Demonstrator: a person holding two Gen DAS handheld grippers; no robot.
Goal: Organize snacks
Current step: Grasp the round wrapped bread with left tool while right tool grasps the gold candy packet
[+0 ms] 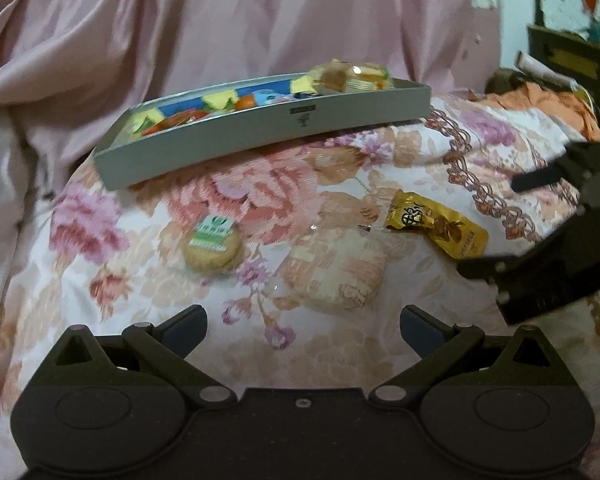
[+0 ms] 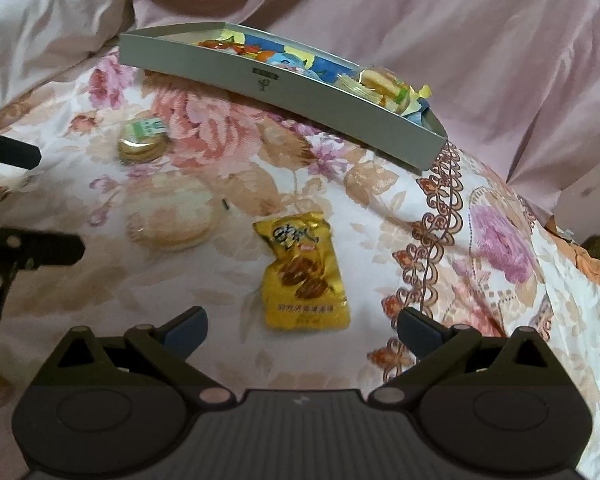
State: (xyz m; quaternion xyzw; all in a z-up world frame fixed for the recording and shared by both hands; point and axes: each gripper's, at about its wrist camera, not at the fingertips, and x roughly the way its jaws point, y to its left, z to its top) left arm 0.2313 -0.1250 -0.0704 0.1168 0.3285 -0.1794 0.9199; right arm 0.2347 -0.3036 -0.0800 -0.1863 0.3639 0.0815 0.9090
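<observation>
My left gripper [image 1: 303, 326] and right gripper [image 2: 302, 328] are both spread, empty. The glossy yellow foil packet [image 2: 302, 274] lies before the grey rectangular tray [image 2: 284, 92]; only the left view shows orange cloth [image 1: 548, 106] right of the tray.

A: What is all around here?
B: A bed with a flowery cover [image 1: 340, 184]. Behind it is a puffy pink blanket [image 2: 380, 12].
A: And on the far side?
B: Orange cloth [image 1: 548, 100], dark wooden furniture [image 1: 572, 56], a pale wall [image 1: 512, 12].
</observation>
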